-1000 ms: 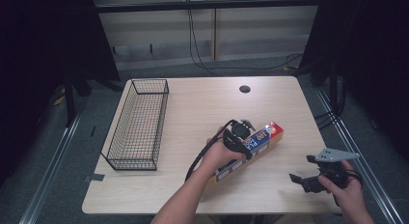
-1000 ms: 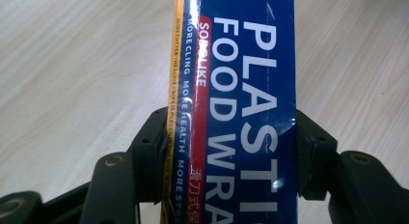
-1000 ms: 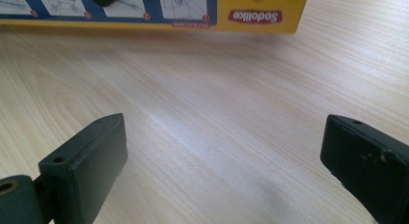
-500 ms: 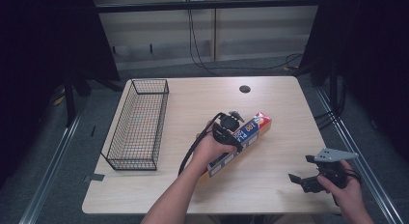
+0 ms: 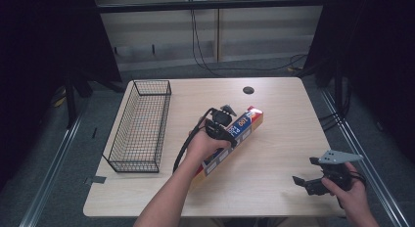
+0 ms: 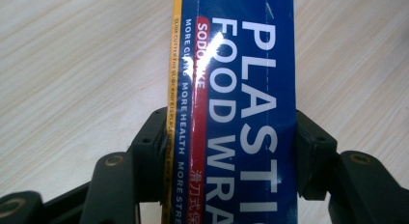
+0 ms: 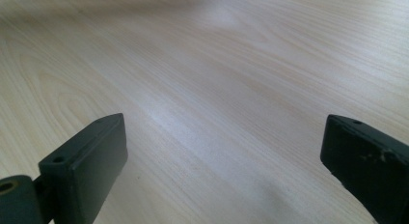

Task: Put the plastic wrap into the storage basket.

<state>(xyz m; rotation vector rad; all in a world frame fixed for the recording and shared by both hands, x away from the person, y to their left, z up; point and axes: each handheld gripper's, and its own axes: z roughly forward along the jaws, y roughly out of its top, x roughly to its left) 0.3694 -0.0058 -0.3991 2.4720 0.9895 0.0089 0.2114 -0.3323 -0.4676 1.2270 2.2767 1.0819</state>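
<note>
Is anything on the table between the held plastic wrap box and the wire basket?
Nothing visible. The left tool is shut on the plastic wrap box, and bare table lies between it and the wire basket at its left.

Left gripper clamped across a plastic food wrap box, wooden table behind.

Box runs lengthwise up the frame from the bottom edge to the top. Face is dark blue with large white lettering "PLASTIC FOOD WRAP" partly cut off, a red strip and a yellow edge along its left side, glare on the film. Both black jaws press on the box's long sides, one each side. Pale wood grain shows left and right of the box.
</note>
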